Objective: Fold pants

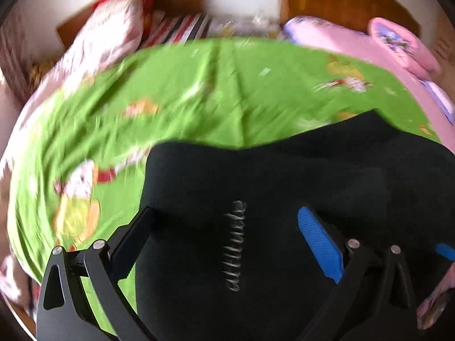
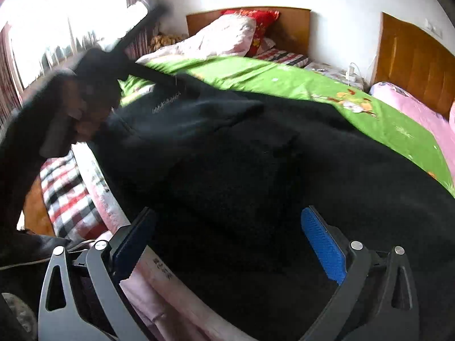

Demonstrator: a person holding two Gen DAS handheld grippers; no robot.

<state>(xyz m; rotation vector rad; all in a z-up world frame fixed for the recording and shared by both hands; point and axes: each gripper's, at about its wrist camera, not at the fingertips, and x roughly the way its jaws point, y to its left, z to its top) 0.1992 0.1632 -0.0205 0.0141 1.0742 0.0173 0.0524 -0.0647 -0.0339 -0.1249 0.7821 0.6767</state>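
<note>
My left gripper (image 1: 227,244) has its jaws spread wide over the pants (image 1: 284,199), with nothing between them; the black cloth lies under and beyond both fingers, and a line of pale lettering (image 1: 236,244) runs along it in the gap. My right gripper (image 2: 227,244) stands the same way, jaws wide apart and gripping nothing, with the pants (image 2: 241,156) filling the space between and ahead of the fingers. Its left finger (image 2: 133,244) hangs over the near edge of the bed, where a pink sheet (image 2: 159,284) shows below the black cloth.

The pants lie spread on the green cover (image 1: 170,91) of the bed, reaching across its near side. In the right wrist view my left gripper (image 2: 93,79) shows up at the far left end of the pants, blurred, so I cannot tell from there how it meets the cloth. A checked blanket (image 2: 65,196) hangs below that corner.

Farther off, a pink quilt (image 2: 221,39) and a red pillow (image 2: 258,20) sit against the wooden headboard (image 2: 293,25). A second bed with pink bedding (image 2: 412,108) stands to the right.
</note>
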